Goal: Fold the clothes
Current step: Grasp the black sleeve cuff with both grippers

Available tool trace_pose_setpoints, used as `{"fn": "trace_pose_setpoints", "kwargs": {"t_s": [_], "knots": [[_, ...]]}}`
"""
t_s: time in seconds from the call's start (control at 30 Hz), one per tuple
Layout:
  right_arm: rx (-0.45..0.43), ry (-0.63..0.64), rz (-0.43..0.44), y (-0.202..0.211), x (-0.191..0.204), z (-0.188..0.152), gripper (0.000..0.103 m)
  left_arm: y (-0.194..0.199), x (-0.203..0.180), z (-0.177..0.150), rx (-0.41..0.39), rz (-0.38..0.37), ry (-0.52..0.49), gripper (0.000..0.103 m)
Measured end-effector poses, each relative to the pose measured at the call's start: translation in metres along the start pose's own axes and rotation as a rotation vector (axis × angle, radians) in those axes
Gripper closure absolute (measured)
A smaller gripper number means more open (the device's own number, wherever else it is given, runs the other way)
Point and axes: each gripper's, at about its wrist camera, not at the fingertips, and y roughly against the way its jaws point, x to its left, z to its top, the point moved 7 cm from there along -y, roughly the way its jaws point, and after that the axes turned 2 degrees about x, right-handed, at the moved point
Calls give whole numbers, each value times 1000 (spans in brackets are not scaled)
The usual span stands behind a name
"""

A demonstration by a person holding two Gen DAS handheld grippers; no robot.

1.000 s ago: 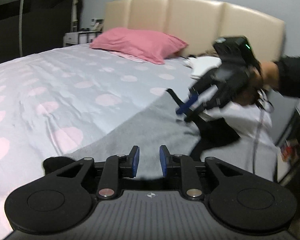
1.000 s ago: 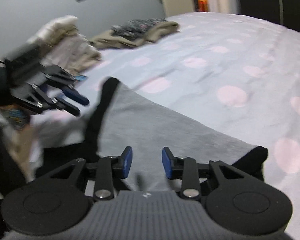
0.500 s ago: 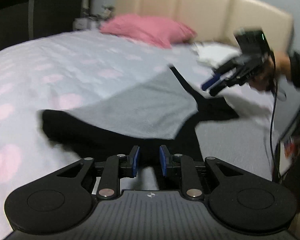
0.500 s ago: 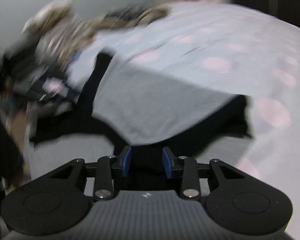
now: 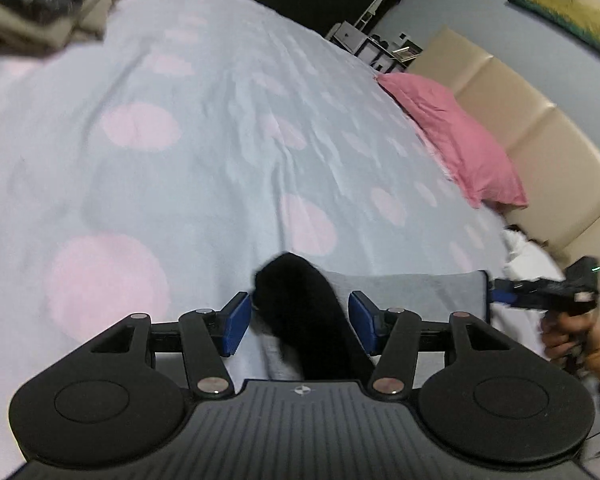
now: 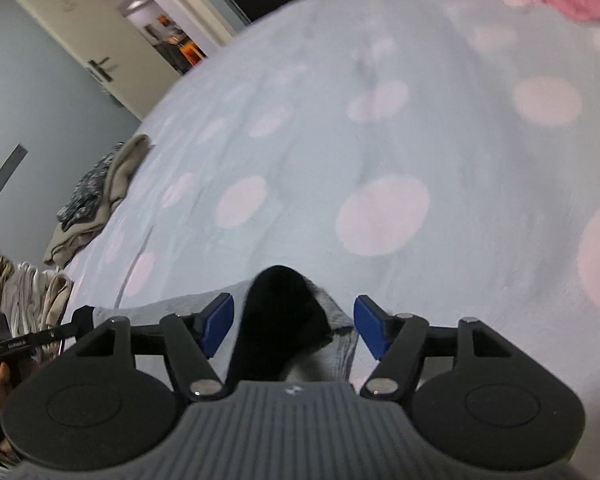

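Lying flat on the dotted bed (image 5: 204,168): grey and black shirt (image 5: 412,286); left gripper (image 5: 298,322) just opening wide, black sleeve (image 5: 300,304) lying loose between, gripping nothing; right gripper (image 6: 294,326) just opening wide too, gripping nothing.

Grey garment (image 5: 412,290) with black sleeves (image 5: 300,300) — lying folded in a low strip across the pink-dotted bed (image 5: 220,140), black ends (image 6: 278,312) bunched upward.

Dim, flat indoor light; fisheye-curved edges, soft motion blur throughout.
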Motion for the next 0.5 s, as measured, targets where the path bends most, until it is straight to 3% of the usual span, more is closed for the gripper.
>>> {"fn": "trace_pose_setpoints", "kwargs": {"t_s": [0.2,0.33,0.37,0.4,0.43,0.47,0.5], "knots": [[42,59,-57,-11,3,-4,33,-16,5,-7,39,41,-3,52],[79,119,-56,-20,14,-9,31,-22,4,-6,44,3,49,53],[92,133,-48,-22,18,-11,41,-24,5,-5,49,-7,68,56],[98,119,-38,-24,18,-11,62,-26,7,-4,52,-6,94,58],[102,98,-27,-25,17,-10,70,-28,10,-3,55,-6,123,73],[106,76,-17,-27,16,-10,79,-29,16,-2,57,-9,162,80],[107,50,7,-27,15,-9,80,-29,20,-1,57,-18,197,81]]}}
